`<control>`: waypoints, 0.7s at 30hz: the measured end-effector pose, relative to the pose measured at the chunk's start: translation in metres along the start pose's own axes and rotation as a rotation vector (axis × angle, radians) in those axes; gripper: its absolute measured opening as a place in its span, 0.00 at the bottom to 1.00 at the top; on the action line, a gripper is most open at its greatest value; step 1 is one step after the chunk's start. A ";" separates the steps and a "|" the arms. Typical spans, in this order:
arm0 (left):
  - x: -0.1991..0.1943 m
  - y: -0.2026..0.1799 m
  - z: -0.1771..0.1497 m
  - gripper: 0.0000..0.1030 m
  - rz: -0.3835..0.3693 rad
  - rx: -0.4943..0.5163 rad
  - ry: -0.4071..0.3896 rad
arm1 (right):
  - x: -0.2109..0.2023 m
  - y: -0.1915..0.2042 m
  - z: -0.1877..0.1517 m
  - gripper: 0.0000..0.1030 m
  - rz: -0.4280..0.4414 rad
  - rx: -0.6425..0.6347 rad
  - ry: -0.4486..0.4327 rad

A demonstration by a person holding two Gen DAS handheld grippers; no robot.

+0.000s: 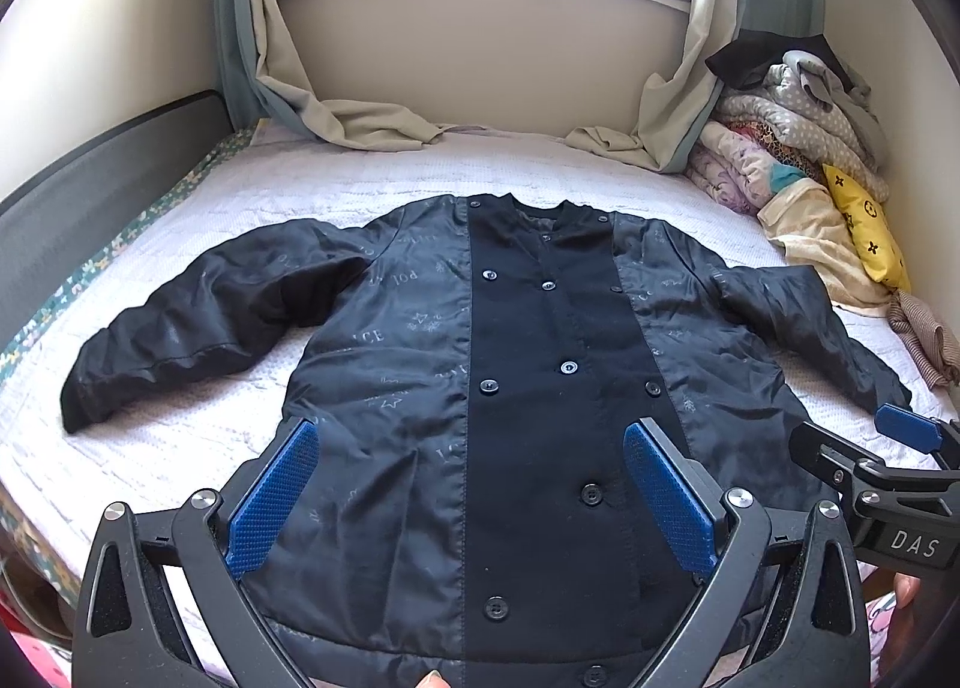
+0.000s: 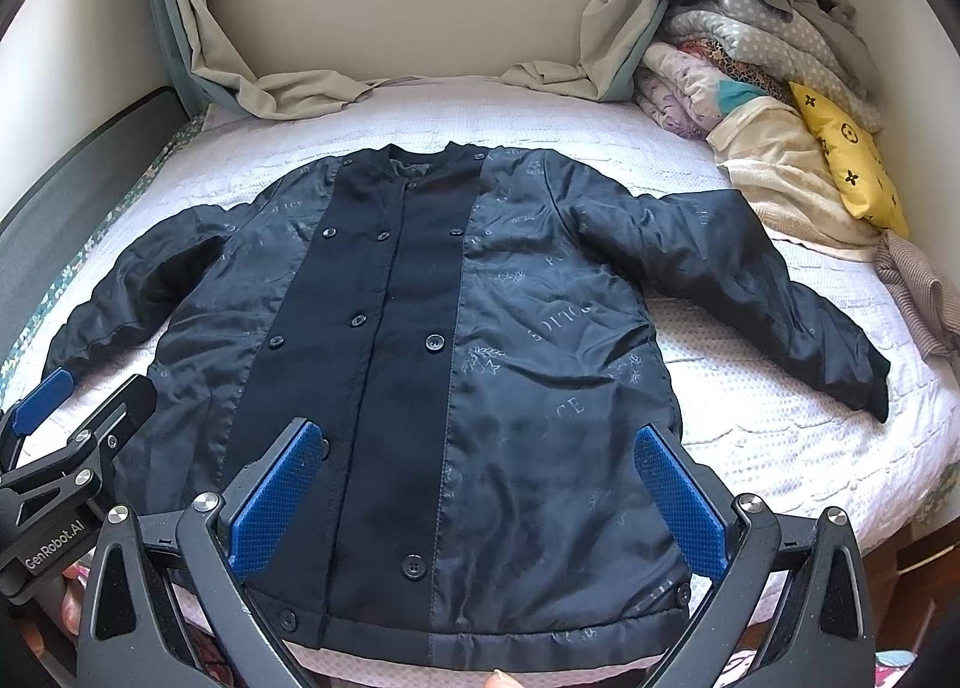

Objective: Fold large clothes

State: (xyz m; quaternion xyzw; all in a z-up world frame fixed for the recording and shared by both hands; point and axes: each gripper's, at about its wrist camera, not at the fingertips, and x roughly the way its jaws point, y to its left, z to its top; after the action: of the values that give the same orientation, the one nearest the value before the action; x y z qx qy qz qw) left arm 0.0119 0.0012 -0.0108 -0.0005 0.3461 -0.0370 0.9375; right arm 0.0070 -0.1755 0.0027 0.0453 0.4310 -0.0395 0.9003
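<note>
A dark navy buttoned jacket [image 1: 480,364] lies flat and face up on the bed, collar toward the window, both sleeves spread out to the sides. In the right wrist view the same jacket [image 2: 456,340] fills the middle. My left gripper [image 1: 474,499] hovers open above the jacket's lower left half, blue pads wide apart, nothing between them. My right gripper [image 2: 480,499] stands open over the lower right half near the hem, also holding nothing. Each gripper shows at the edge of the other's view: the right gripper [image 1: 864,448], the left gripper [image 2: 78,406].
The bed has a pale lilac quilted cover [image 1: 360,184]. A pile of folded bedding and clothes with a yellow pillow [image 2: 846,160] sits at the back right corner. Curtains [image 1: 360,124] drape onto the bed under the window. A dark bed rail [image 1: 90,172] runs along the left.
</note>
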 end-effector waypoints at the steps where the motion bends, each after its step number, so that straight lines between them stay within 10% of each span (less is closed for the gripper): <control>1: 0.000 0.000 0.000 1.00 -0.001 0.000 0.000 | 0.000 0.000 0.000 1.00 -0.001 0.001 -0.001; 21: -0.001 0.000 0.000 1.00 -0.001 -0.003 -0.001 | 0.000 0.000 0.000 1.00 0.000 0.001 -0.001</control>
State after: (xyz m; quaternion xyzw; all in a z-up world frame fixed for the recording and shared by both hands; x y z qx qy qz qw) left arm 0.0112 0.0007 -0.0099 -0.0021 0.3455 -0.0372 0.9377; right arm 0.0069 -0.1753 0.0024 0.0457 0.4304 -0.0396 0.9006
